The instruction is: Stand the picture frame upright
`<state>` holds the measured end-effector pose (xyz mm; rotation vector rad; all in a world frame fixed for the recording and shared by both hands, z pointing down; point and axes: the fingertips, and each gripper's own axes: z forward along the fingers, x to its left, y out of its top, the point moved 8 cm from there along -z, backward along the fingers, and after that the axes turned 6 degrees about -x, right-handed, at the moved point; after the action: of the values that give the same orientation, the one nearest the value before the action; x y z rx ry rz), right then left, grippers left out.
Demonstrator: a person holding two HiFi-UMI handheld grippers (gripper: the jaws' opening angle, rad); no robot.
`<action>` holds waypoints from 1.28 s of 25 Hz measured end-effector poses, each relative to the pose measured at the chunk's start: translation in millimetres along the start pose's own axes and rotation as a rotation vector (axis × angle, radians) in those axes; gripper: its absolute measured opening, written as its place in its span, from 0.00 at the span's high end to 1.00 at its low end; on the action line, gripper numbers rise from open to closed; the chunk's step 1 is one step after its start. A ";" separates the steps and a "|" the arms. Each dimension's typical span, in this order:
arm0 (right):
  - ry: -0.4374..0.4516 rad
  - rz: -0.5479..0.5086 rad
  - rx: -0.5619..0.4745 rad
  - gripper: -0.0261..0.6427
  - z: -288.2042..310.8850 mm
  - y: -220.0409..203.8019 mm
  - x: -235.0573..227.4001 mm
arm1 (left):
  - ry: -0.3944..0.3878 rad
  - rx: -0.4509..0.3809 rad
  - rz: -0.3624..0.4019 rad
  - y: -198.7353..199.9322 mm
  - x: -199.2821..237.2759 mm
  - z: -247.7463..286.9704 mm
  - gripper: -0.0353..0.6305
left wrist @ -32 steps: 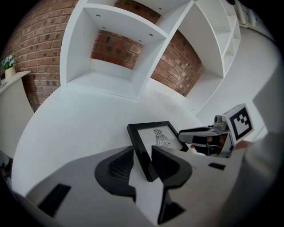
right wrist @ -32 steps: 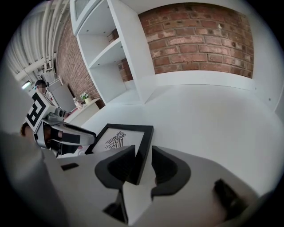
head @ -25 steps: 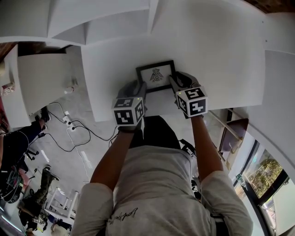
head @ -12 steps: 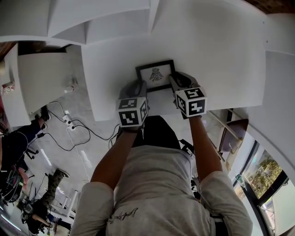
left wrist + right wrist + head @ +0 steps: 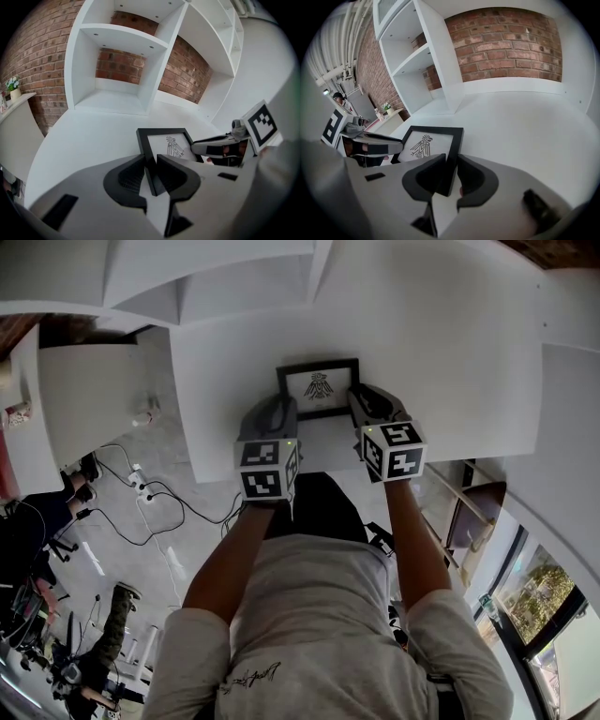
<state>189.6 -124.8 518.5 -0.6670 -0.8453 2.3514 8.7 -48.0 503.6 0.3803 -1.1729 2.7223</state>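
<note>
while the picture frame (image 5: 319, 388) lies on the white table (image 5: 450, 352), the left gripper (image 5: 151, 166), jaws just closing, and right gripper (image 5: 449, 176) pinch its 2 side edges; grasping looks done, next tilt it up evenly.

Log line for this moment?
left tool: jaws just closing on picture frame left edge | right tool: shut on right edge | frame: not yet upright

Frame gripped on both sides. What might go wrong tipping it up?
The left hand-held gripper, jaws just closed further, and the right hand-held gripper pinch only the thin side rails of the picture frame: it may slip or twist. Its bottom edge may skid on the smooth table.
</note>
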 end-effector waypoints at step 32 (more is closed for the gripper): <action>0.086 -0.180 -0.152 0.83 52.0 65.9 138.6 | 0.096 -0.231 0.052 28.9 126.9 -83.5 0.81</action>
<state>36.0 -101.3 472.4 -0.7175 -1.0089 2.0991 -133.8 -1.6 465.2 0.1889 -1.4672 2.5752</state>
